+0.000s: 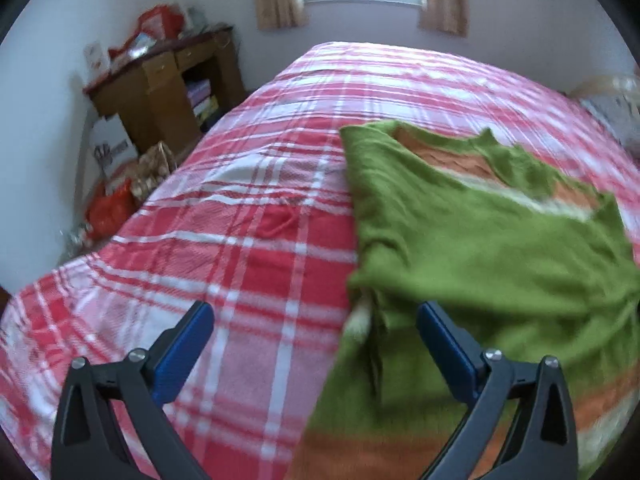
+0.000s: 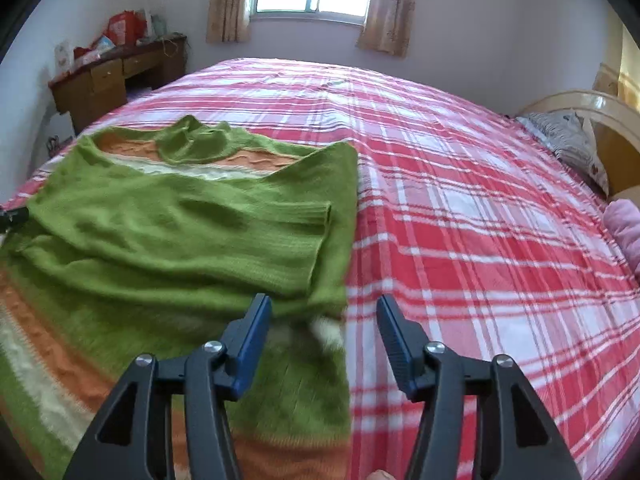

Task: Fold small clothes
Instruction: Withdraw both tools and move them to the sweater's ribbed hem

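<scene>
A green sweater (image 1: 480, 240) with orange and cream stripes lies flat on the red plaid bed (image 1: 240, 220), both sleeves folded in across its front. My left gripper (image 1: 316, 312) is open and empty, over the sweater's left edge. My right gripper (image 2: 324, 304) is open and empty, over the sweater's (image 2: 160, 232) right edge near the lower body, with the bed (image 2: 480, 220) to its right. The collar points toward the window.
A wooden desk (image 1: 168, 80) with clutter stands at the far left by the wall. Bags and boxes (image 1: 116, 184) sit on the floor beside the bed. A pillow (image 2: 568, 140) and headboard (image 2: 612, 120) are at the right. A pink item (image 2: 626, 220) lies at the right edge.
</scene>
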Motion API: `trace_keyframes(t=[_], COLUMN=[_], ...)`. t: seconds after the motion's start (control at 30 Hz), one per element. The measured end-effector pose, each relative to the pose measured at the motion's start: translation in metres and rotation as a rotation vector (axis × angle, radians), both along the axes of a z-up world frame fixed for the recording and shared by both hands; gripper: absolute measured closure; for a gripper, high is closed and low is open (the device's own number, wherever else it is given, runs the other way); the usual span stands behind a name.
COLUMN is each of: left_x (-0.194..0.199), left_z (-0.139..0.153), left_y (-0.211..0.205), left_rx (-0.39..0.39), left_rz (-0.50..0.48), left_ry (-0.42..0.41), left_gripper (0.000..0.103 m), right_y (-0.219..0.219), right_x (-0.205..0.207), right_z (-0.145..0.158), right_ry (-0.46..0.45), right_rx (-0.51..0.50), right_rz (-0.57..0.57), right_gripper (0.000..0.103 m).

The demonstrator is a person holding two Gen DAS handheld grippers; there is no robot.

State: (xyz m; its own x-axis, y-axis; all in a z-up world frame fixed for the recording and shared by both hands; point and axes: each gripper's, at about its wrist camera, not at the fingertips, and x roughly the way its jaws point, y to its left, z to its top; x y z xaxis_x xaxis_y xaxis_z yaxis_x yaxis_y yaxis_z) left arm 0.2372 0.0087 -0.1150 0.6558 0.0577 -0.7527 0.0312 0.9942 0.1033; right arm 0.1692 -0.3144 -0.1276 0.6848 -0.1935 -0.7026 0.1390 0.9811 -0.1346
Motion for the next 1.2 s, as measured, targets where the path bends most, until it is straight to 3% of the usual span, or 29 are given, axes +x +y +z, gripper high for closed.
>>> trace_keyframes(t=[0.4,1.2], left_x=[-0.081,-0.15], left_z=[-0.001,-0.015], left_y=[0.018,0.03], left_rx=[-0.016,-0.024], left_rz=[-0.078,-0.119], left_ry=[0.012,0.018], left_gripper=[0.0,0.003], right_y=[0.029,0.052], right_x=[-0.065,-0.133], right_z=[0.006,-0.008], right_ry=[-0.007,0.032], right_rx=[0.081,0.153], right_rz=[0.05,0.088], right_gripper=[0.047,0.047])
